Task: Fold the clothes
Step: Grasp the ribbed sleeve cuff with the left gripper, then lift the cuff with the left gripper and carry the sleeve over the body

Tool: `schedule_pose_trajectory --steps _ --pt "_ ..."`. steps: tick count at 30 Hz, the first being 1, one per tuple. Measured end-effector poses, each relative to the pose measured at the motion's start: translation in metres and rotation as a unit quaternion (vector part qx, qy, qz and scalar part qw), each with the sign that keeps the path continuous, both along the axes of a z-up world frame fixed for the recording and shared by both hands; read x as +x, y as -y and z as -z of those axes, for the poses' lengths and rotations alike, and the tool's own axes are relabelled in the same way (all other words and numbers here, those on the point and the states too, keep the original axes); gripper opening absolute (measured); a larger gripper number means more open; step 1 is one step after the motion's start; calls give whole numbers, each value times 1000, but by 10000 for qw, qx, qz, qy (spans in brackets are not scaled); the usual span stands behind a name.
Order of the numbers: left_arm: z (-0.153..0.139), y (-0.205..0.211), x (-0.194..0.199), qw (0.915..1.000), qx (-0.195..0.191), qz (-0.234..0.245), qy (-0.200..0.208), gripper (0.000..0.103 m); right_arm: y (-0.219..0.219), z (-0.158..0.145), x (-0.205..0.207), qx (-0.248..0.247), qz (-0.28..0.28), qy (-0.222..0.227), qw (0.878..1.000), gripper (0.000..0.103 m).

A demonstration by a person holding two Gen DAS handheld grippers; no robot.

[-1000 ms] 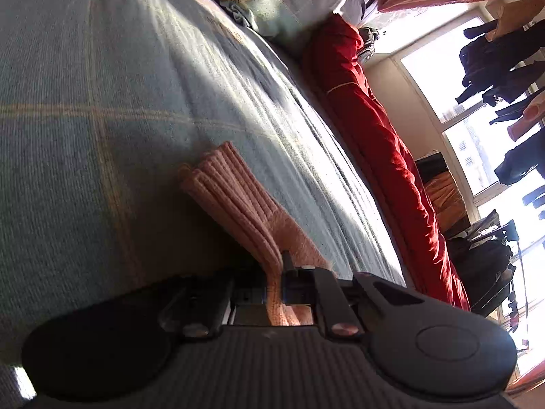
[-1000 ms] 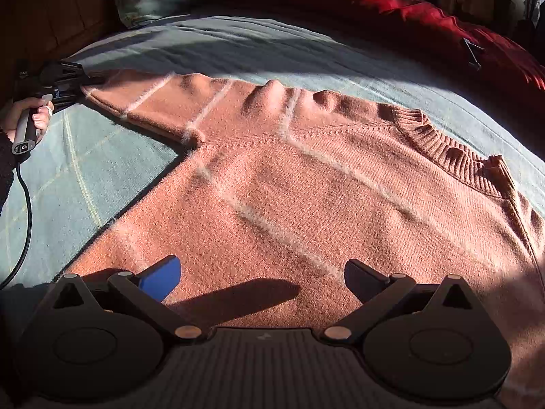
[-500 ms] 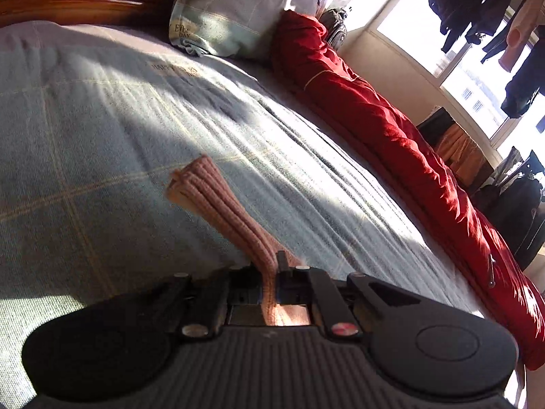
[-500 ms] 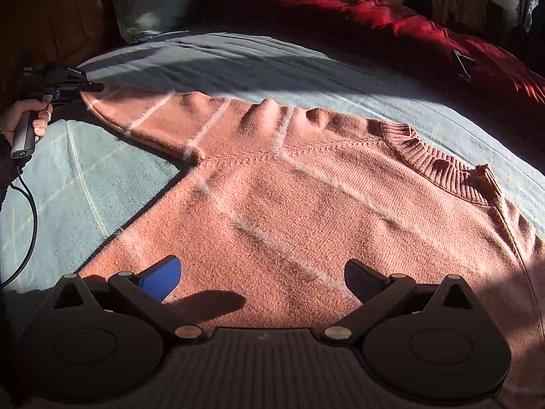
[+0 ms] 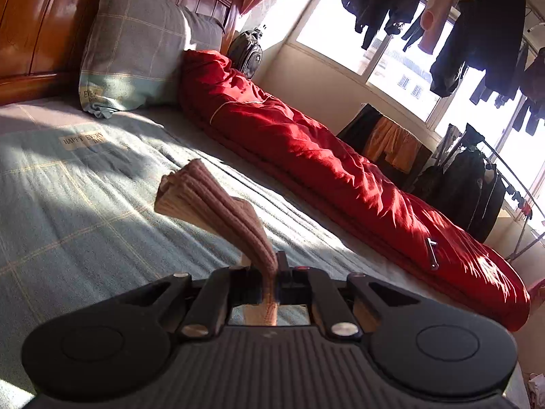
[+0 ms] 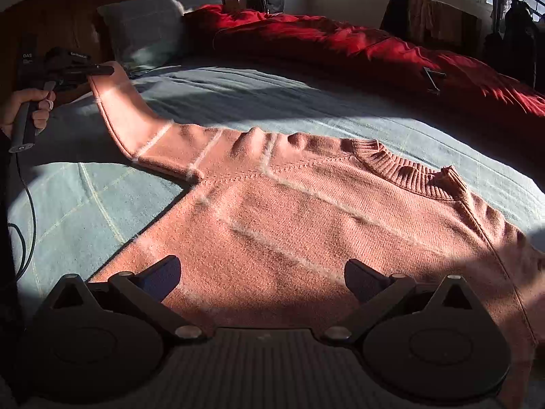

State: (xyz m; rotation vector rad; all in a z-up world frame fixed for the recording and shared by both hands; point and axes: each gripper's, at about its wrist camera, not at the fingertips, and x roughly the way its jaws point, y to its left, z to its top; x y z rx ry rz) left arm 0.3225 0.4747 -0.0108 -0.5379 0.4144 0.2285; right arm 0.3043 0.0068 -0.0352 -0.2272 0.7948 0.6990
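Salmon-pink sweater [image 6: 306, 225] w/ thin pale stripes lies flat, front up, on the blue-green checked bedspread [image 6: 238, 102], ribbed collar [image 6: 405, 170] toward the right of the right wrist view. Its sleeve [image 6: 126, 116] rises off the bed at the far left, cuff [image 5: 204, 197] pinched in the left gripper [image 5: 272, 272]: jaws closed tight on the knit, cuff end sticking out ahead of the fingers, clear of the spread. A hand [image 6: 27, 109] holds that gripper's handle, cable hanging below. Right gripper [image 6: 262, 272] hovers over the sweater's lower body, jaws spread wide, nothing between them; can't tell if the tips touch the fabric. Beyond: a red duvet [image 5: 323, 170] bunched along the bed's far side, a checked pillow [image 5: 136, 51] against the wooden headboard [image 5: 41, 34], a backpack [image 5: 247, 52] in the corner, dark clothes [image 5: 483, 34] hanging by the window.
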Motion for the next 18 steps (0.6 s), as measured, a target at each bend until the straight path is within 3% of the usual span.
schedule_pose_trajectory --steps 11,18 --pt "-51 92 33 9948 497 837 293 5 48 2 -27 294 511 -2 9983 103" --pt "-70 140 39 9927 610 931 465 5 83 0 -38 427 761 91 9961 103"
